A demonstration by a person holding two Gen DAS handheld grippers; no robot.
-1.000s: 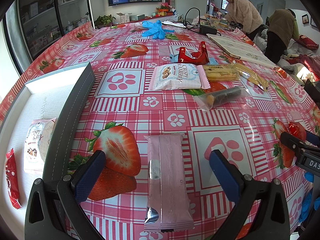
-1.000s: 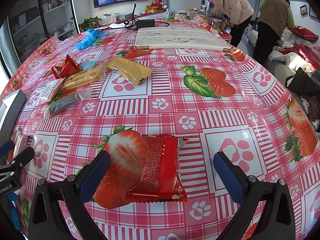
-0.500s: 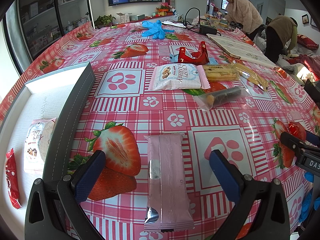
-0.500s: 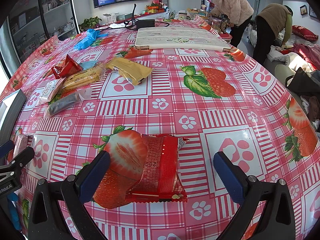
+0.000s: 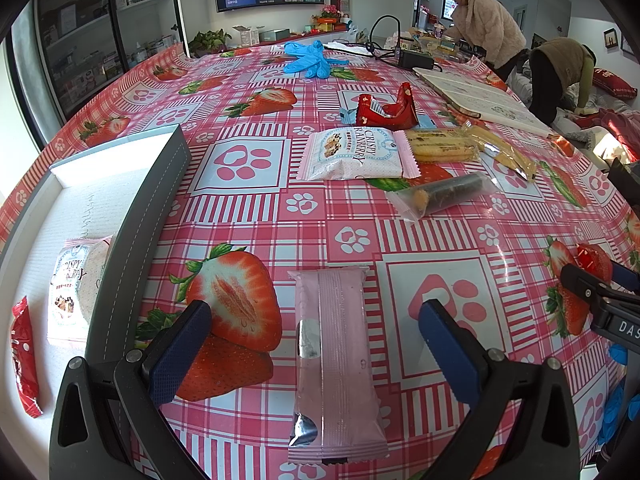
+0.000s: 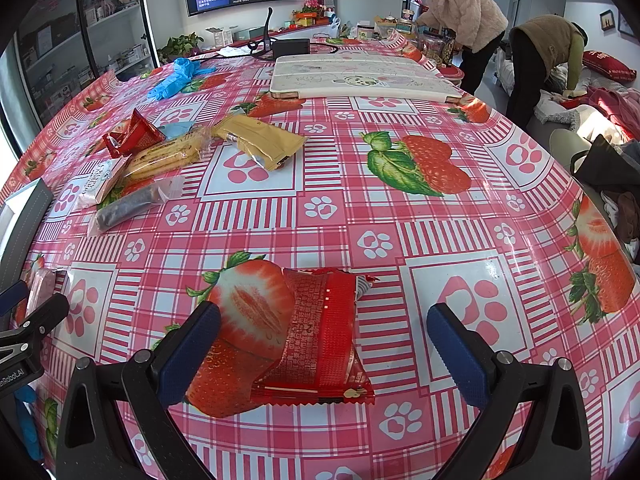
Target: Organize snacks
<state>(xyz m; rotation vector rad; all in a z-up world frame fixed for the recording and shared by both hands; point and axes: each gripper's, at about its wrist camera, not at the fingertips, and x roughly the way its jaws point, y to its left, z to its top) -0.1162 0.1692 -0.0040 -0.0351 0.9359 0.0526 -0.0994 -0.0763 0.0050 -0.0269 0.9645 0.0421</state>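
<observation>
nothing has moved since 1 s ago. left gripper [image 5: 314, 354] spread wide around pink snack bar [image 5: 338, 364], flat on table [image 5: 256, 216]; right gripper [image 6: 322, 354] equally wide around red packet [image 6: 320, 340]. both look light, crinkly, slippery; pinch mid-body across the width. tray [image 5: 120, 152] left, holding 2 packets; snack pile [image 5: 404, 152] well apart, path clear.

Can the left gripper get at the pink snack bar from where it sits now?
Probably yes. The left gripper is open, its fingers either side of the pink snack bar, which lies flat on the tablecloth with nothing over or against it.
</observation>
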